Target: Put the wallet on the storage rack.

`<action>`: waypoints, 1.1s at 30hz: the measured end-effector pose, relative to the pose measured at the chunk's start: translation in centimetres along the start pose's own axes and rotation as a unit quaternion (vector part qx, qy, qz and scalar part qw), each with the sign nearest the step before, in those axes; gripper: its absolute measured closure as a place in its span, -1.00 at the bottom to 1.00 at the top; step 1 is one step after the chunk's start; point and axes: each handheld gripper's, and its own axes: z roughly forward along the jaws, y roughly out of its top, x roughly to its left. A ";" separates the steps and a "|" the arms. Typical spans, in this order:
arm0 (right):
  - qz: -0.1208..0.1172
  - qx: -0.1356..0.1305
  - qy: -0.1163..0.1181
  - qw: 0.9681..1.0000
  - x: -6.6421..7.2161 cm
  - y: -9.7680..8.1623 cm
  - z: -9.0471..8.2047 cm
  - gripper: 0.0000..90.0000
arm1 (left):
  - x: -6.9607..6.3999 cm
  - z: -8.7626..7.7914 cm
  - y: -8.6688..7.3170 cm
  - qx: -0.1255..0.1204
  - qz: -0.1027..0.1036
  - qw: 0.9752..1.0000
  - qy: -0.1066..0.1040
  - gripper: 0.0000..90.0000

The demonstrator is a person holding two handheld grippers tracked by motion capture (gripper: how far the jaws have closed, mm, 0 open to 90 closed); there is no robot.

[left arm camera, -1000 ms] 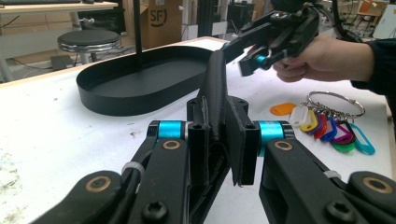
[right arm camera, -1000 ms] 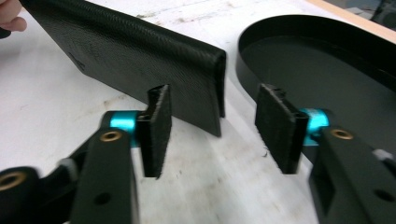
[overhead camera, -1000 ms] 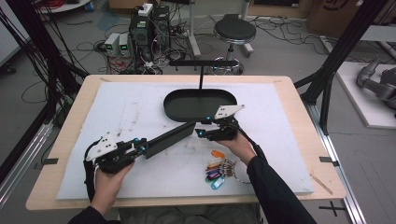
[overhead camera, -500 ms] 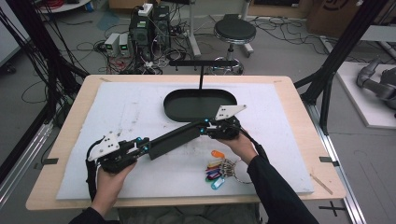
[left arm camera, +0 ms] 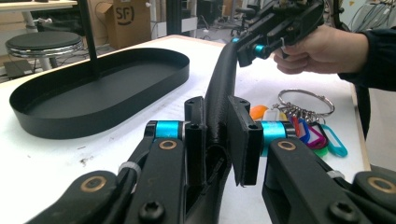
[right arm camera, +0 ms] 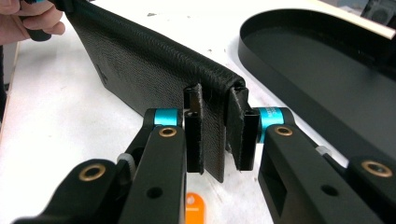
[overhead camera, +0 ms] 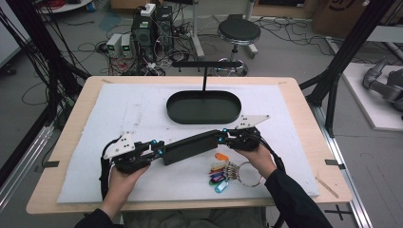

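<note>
The left gripper (overhead camera: pixel 159 153) is clenched on the near end of the black leather pouch (overhead camera: pixel 190 146). The right gripper (overhead camera: pixel 222 138) has just been closing, with the pouch's far end between its jaws; in the right gripper view its pads (right arm camera: pixel 193 128) now press on the leather. Judged from this, the pouch is held by both ends, clear of the white mat (overhead camera: pixel 119 109), ready to be carried. A second ago the right jaws stood wider. Beside the right hand lies the key ring (overhead camera: pixel 223 171); beyond it stands the black tray (overhead camera: pixel 203 117).
</note>
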 end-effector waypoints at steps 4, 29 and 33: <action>0.008 0.000 -0.003 1.000 -0.1 -0.4 0.0 0.76 | 0.2 0.5 0.0 0.007 0.000 1.000 0.000 0.43; 0.017 -0.046 -0.007 0.999 -0.8 -0.4 -1.7 0.26 | 1.1 1.6 -0.7 0.048 0.026 0.998 -0.040 0.64; 0.019 -0.064 0.004 0.998 -1.3 -0.5 -2.5 0.06 | 0.9 1.3 0.0 0.027 0.028 0.997 -0.067 0.64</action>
